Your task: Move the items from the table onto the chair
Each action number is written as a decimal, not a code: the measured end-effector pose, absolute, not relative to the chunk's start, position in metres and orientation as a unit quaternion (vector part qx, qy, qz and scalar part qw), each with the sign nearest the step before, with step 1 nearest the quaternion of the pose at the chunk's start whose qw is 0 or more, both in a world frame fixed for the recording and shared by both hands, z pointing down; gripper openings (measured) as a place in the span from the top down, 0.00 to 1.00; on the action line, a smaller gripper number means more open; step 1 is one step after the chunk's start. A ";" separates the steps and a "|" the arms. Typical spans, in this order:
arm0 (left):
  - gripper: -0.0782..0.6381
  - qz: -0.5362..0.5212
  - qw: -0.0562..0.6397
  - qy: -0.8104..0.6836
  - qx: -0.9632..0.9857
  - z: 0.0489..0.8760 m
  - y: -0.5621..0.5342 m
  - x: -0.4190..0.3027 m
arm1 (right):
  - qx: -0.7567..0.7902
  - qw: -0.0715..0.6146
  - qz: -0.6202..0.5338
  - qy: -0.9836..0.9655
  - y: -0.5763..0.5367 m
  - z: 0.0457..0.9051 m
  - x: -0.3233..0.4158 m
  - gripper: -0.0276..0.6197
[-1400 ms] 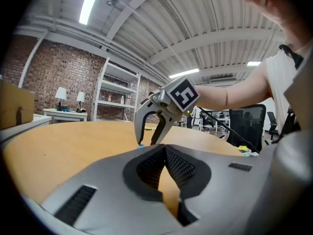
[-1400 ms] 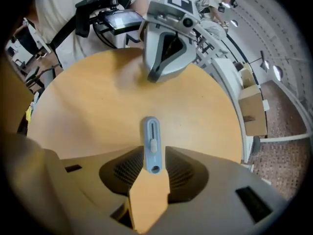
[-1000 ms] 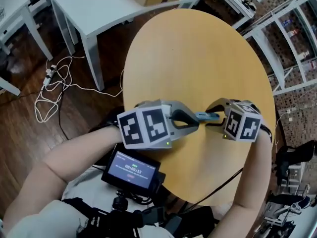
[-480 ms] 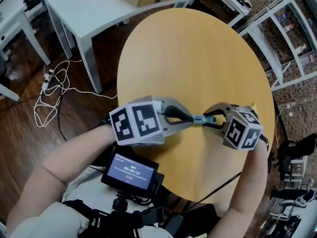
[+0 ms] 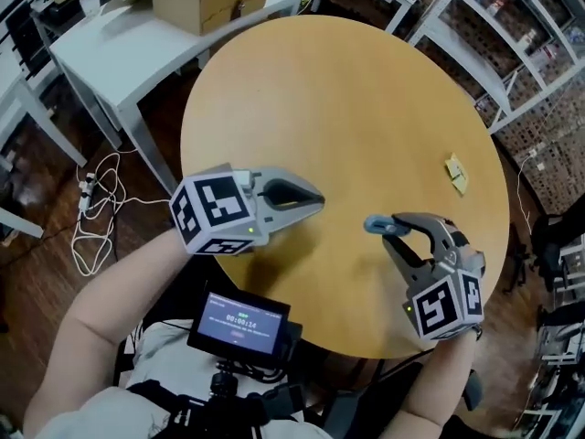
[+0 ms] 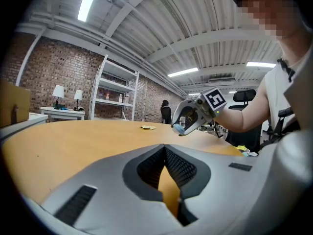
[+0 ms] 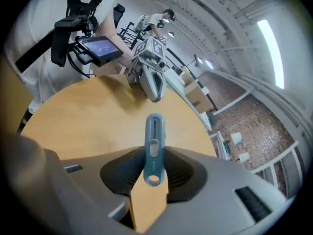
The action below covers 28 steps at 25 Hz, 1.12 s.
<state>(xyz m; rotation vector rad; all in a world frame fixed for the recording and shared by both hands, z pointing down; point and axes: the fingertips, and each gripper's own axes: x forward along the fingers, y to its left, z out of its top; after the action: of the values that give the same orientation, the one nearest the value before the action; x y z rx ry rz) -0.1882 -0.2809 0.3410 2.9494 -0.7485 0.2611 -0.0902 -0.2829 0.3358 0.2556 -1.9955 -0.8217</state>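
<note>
The right gripper (image 5: 388, 233) has its fingers clamped on a slim blue tool (image 7: 153, 146) (they have just been closing on it) and holds it above the round wooden surface (image 5: 347, 99); in the head view only the blue tip shows. The left gripper (image 5: 313, 199) hovers well apart from it, fingers together and with nothing between them. A small yellow thing (image 5: 456, 173) lies near the far right edge, too small to identify.

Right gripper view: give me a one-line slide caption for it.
Right claw shut on a slim blue tool above the round wooden table, left claw beyond.
</note>
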 end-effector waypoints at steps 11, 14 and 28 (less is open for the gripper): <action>0.88 0.093 0.053 -0.219 0.970 0.344 -0.305 -0.118 | 0.273 0.366 -0.206 -0.865 -0.254 0.320 0.002 0.75; 0.88 0.091 0.051 -0.210 0.972 0.342 -0.306 -0.096 | 0.305 0.341 -0.182 -0.870 -0.245 0.314 0.021 0.75; 0.88 0.084 0.020 -0.074 0.993 0.334 -0.241 0.070 | 0.423 0.298 -0.138 -0.845 -0.178 0.302 0.133 0.75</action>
<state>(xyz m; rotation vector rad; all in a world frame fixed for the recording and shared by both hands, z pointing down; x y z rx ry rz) 0.0697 -0.2410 0.3337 3.0824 -0.2308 0.2620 0.1326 -0.1784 0.3020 1.1232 -2.2436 -0.3665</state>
